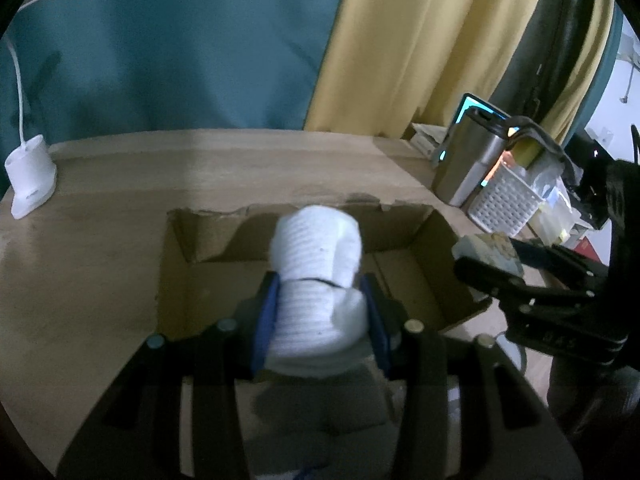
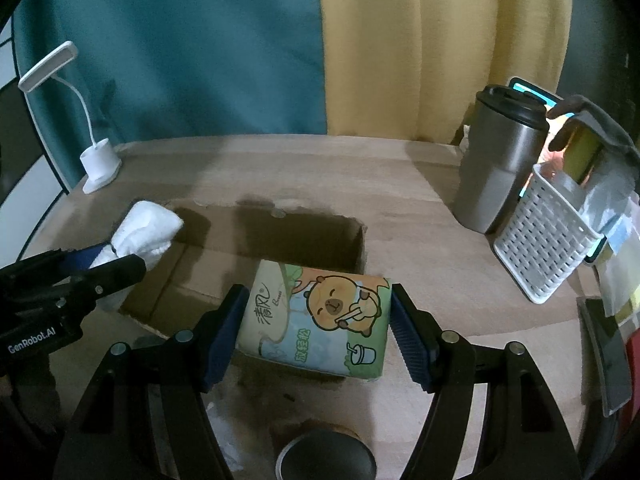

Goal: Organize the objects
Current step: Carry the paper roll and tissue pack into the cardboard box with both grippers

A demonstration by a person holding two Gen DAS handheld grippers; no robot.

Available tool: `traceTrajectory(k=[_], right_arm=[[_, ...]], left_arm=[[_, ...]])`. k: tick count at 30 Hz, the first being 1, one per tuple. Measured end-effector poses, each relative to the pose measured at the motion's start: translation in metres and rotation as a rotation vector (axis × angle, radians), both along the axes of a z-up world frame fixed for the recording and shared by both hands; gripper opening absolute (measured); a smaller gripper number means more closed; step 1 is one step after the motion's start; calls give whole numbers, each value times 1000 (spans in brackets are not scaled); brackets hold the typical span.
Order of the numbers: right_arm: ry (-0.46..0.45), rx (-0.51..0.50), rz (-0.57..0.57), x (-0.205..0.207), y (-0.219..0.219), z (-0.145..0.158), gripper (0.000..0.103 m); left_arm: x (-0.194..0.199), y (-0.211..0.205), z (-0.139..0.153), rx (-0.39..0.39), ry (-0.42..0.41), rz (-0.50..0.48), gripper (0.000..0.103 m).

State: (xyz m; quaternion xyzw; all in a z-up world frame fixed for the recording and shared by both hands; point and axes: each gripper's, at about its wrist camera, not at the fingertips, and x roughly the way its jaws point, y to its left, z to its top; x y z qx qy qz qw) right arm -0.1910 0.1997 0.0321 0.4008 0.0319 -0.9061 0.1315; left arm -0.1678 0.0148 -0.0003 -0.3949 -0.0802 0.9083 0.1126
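Left wrist view: we see the left tool point(image 1: 320, 308) clenched on a rolled white sock point(image 1: 318, 276), held above the open cardboard box point(image 1: 400, 240) on the table point(image 1: 80, 280). At right, the right tool point(image 1: 486, 258) carries the tissue pack point(image 1: 488, 246).

Right wrist view: we see the right tool point(image 2: 318, 328) grasping the tissue pack point(image 2: 316, 320) by its two ends, over the cardboard box's point(image 2: 320, 232) near edge. A steel tumbler point(image 2: 498, 164) and white basket point(image 2: 544, 236) stand at right, a lamp point(image 2: 98, 164) at left.
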Motion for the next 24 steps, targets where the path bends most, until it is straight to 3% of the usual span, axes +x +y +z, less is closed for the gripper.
traceTrajectory(k=[24], right_arm=[[-68, -9, 21, -19, -26, -29, 73]], left_arm=[[-21, 4, -27, 28, -67, 4, 42]])
